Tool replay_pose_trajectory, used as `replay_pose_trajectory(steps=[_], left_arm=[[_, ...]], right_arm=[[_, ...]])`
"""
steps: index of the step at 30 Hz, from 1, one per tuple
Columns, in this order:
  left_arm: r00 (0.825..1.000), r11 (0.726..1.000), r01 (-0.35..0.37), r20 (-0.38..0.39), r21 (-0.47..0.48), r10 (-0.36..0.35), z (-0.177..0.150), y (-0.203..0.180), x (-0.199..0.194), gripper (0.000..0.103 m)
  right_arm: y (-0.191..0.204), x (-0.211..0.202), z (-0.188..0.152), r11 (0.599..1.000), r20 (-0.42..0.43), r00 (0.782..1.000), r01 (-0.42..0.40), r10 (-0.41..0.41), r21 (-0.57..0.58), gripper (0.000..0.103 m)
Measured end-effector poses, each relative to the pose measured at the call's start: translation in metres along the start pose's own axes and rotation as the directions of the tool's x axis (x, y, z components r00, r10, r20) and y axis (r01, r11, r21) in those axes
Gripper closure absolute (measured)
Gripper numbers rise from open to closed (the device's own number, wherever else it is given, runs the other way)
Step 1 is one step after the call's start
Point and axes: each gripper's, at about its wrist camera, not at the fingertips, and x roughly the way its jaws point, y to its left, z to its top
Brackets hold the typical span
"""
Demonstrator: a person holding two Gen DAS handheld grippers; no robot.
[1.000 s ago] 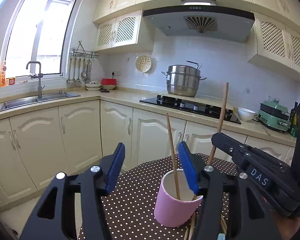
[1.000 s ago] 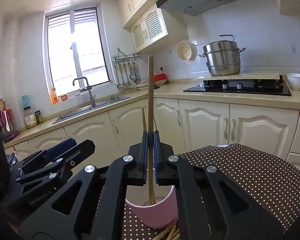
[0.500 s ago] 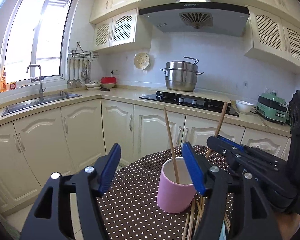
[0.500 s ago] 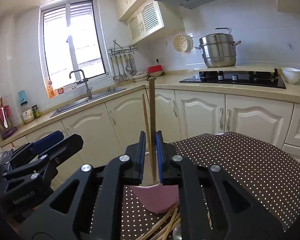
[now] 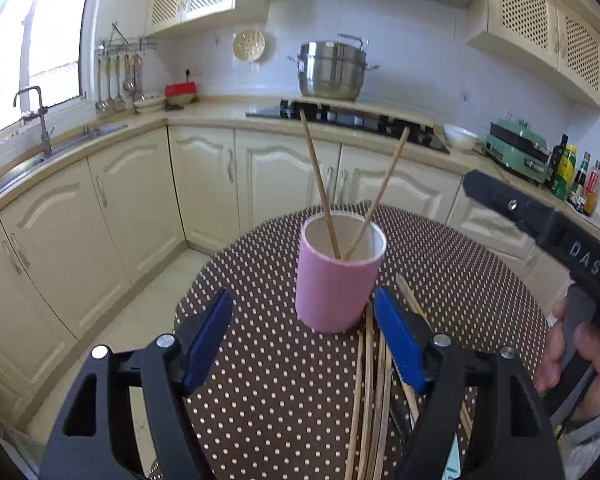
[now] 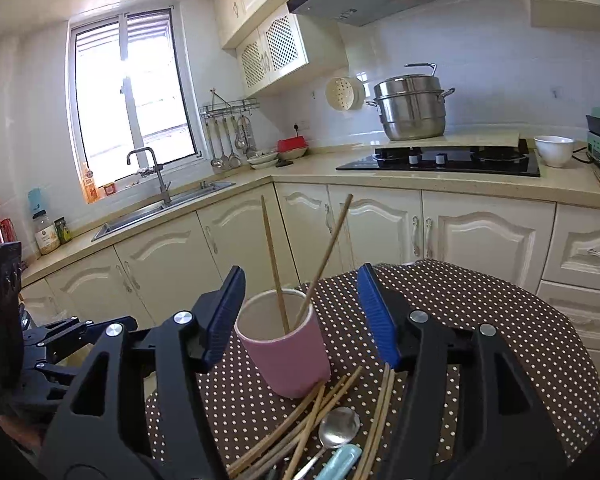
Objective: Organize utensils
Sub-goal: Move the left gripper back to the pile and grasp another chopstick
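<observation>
A pink cup [image 5: 338, 280] [image 6: 286, 344] stands upright on the dotted brown table [image 5: 260, 380] with two wooden chopsticks [image 5: 320, 184] [image 6: 328, 248] leaning in it. Several loose chopsticks [image 5: 370, 392] [image 6: 300, 428] and a metal spoon [image 6: 338, 426] lie in front of the cup. My left gripper [image 5: 300, 294] tilts down just short of the cup; its jaws are opening, with nothing pressed between them. My right gripper [image 6: 300, 270] hovers before the cup, jaws opening and free of the chopsticks. Its black body [image 5: 540, 216] shows at the right of the left wrist view.
A person's hand [image 5: 572, 344] holds the right gripper's handle. Cream cabinets and a counter ring the table, with a sink [image 6: 160, 204], a hob [image 6: 440, 160], a steel pot [image 6: 412, 108], a white bowl [image 6: 554, 150] and a green appliance [image 5: 516, 148].
My right gripper went from shut on a chopstick to open; that chopstick now leans in the cup. The right gripper drew back. My left gripper tilted down and widened.
</observation>
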Motion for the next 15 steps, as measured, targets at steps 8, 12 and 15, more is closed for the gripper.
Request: replay_pose_trajectory(steps=[8, 12, 15], left_arm=[[0.943, 0.992, 0.093, -0.326, 0.086, -0.06, -0.052, -0.007, 0.057, 0.031], [0.93, 0.989, 0.075, -0.367, 0.127, -0.023, -0.068, -0.013, 0.069, 0.031], [0.926, 0.988, 0.069, -0.378, 0.136, -0.013, -0.073, -0.015, 0.074, 0.031]], right_arm=[[-0.031, -0.004, -0.04, 0.998, -0.192, 0.98, 0.051, -0.044, 0.032, 0.042], [-0.043, -0.008, -0.06, 0.997, -0.248, 0.967, 0.067, -0.053, 0.049, 0.042], [-0.05, -0.01, -0.071, 0.995, -0.276, 0.96, 0.074, -0.053, 0.063, 0.042]])
